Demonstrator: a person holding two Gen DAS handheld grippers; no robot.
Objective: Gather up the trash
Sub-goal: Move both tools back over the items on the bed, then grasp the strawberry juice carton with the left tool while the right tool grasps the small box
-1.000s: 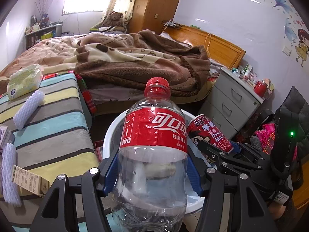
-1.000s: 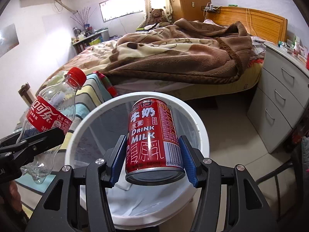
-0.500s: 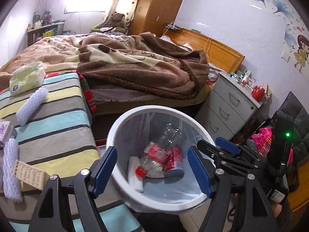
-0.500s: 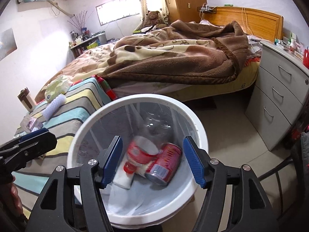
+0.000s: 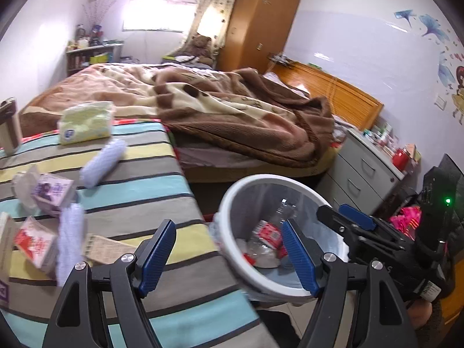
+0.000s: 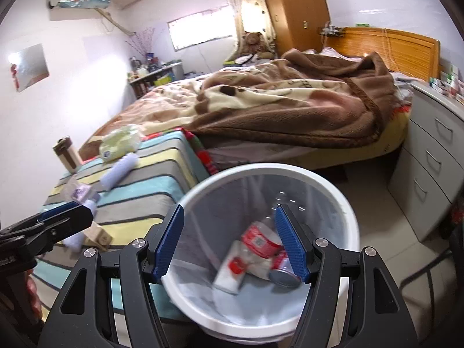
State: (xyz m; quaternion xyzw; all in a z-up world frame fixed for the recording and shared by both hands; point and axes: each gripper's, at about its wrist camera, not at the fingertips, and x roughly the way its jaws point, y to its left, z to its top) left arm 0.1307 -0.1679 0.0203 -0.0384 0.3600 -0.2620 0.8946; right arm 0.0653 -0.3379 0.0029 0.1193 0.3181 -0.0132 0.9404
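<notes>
Cola bottle (image 6: 261, 239) and milk can (image 6: 282, 269) lie in the white bin (image 6: 261, 171) (lined); left gripper (image 5: 229, 256) and right gripper (image 6: 229, 242) both gape empty.

bin (image 6: 355, 226) mouth open above — striped table (image 5: 162, 174) crowds left | drawers (image 6: 429, 174) flank right

the bin (image 6: 345, 208) is white, the bottle's label (image 6: 259, 239) red. the cover (image 5: 139, 185) is striped in teal, grey and yellow; a blanket (image 5: 261, 119) is brown and cream.

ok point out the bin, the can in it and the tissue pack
bin (image 6: 203, 184), right wrist view, white rim at the back left
can (image 6: 282, 275), right wrist view, silver end
tissue pack (image 5: 85, 123), left wrist view, middle of wrapper
</notes>
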